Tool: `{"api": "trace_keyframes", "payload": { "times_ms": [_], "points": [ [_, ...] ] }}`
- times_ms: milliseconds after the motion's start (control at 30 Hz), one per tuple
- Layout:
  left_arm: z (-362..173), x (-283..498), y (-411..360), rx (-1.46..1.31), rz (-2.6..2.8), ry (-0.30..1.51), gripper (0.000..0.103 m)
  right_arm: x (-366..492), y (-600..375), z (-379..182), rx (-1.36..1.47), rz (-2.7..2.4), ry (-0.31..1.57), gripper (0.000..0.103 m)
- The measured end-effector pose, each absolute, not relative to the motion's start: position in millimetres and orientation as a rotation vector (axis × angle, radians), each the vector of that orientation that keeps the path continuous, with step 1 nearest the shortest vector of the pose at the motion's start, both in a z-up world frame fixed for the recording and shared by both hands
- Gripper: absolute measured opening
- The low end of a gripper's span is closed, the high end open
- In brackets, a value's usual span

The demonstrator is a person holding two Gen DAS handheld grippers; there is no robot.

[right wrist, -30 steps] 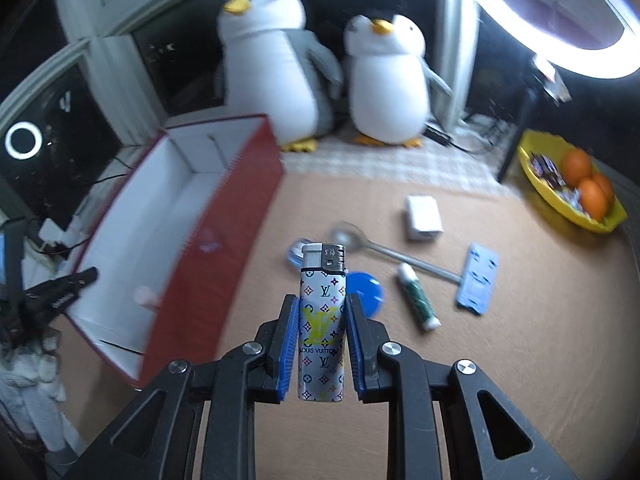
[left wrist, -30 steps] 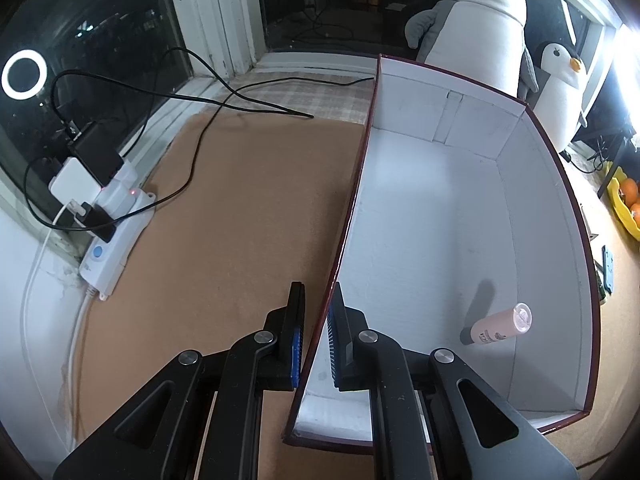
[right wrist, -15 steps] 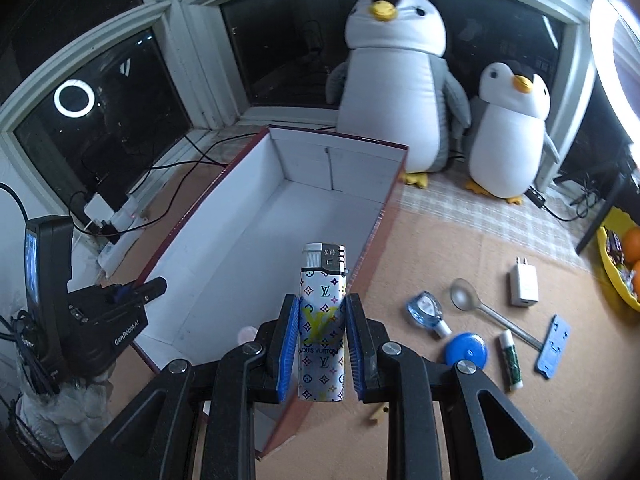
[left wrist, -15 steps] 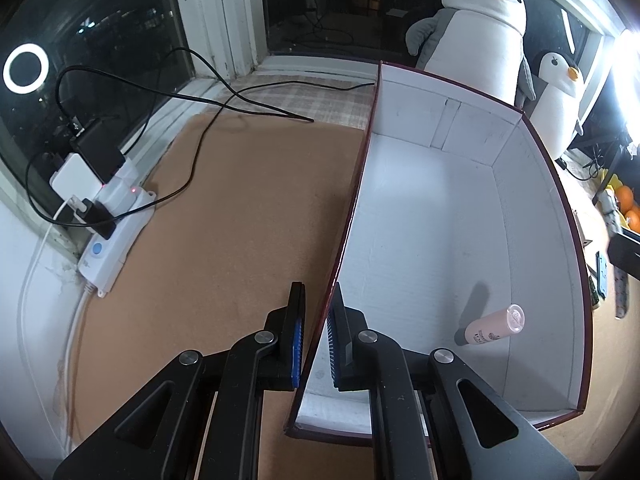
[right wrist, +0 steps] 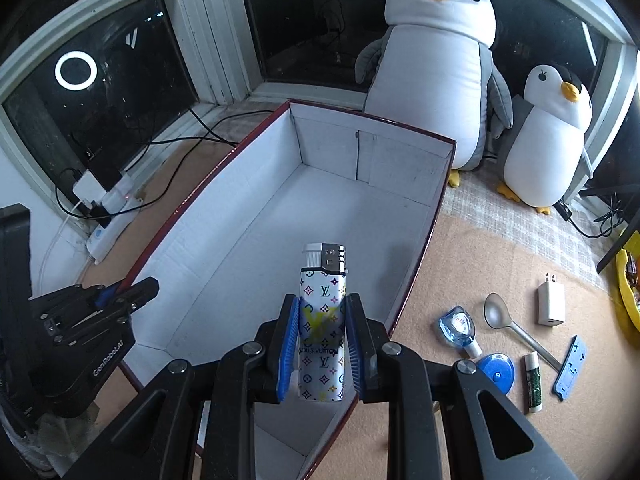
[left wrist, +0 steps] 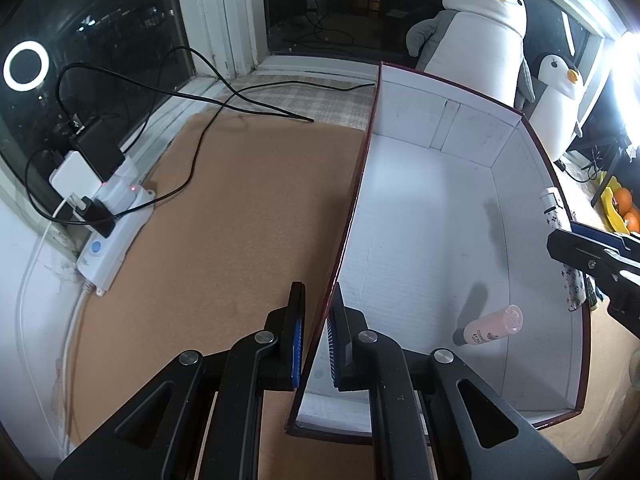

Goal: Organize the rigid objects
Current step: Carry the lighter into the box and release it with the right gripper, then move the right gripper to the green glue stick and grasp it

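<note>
My right gripper [right wrist: 322, 330] is shut on a white patterned lighter [right wrist: 323, 320] and holds it upright above the open white box with dark red outside [right wrist: 224, 248]. The lighter also shows at the box's right rim in the left wrist view [left wrist: 554, 216]. My left gripper [left wrist: 316, 330] is shut on the box's left wall [left wrist: 352, 208]. A small pink bottle [left wrist: 490, 326] lies inside the box near its right wall.
On the tan mat right of the box lie a blue dispenser [right wrist: 458, 328], a spoon [right wrist: 508, 326], a white charger plug [right wrist: 551, 303], a blue round case [right wrist: 496, 372], a lip balm [right wrist: 533, 382] and a blue clip [right wrist: 570, 366]. Two plush penguins [right wrist: 436, 64] stand behind. A power strip [left wrist: 116, 236] with cables lies left.
My right gripper has carried the lighter left, from above the mat to over the box interior. The left gripper has stayed on the box wall.
</note>
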State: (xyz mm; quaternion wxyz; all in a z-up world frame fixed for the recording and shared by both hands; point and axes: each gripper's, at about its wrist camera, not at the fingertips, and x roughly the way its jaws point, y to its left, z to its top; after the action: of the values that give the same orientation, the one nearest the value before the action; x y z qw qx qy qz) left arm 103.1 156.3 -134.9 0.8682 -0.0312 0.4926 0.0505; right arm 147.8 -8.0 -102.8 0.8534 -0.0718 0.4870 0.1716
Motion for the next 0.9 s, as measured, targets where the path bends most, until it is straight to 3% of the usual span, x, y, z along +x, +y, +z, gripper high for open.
{"api": "trace_keyframes", "payload": {
  "times_ms": [133, 200, 267, 567, 900],
  "points": [
    [-134.9, 103.0, 156.3, -0.064, 0.107, 1.032, 0.009, 149.7, -8.2, -104.2, -0.150, 0.363, 1.026, 0.022],
    [-134.9, 102.8, 155.7, -0.061, 0.109, 1.034, 0.009, 149.5, -8.8, -103.8, -0.152, 0.366, 1.023, 0.033],
    [-134.9, 102.6, 155.5, -0.059, 0.110, 1.037, 0.009, 148.4, -9.7, -102.8, -0.148, 0.369, 1.013, 0.036],
    [-135.8, 103.6, 154.5, -0.050, 0.118, 1.058, 0.011, 141.9, -33.7, -95.9, -0.083, 0.368, 0.997, 0.037],
    [-138.0, 103.8, 148.9, -0.012, 0.137, 1.085, 0.015, 133.8, -129.0, -100.5, 0.024, 0.255, 1.001, 0.037]
  ]
}}
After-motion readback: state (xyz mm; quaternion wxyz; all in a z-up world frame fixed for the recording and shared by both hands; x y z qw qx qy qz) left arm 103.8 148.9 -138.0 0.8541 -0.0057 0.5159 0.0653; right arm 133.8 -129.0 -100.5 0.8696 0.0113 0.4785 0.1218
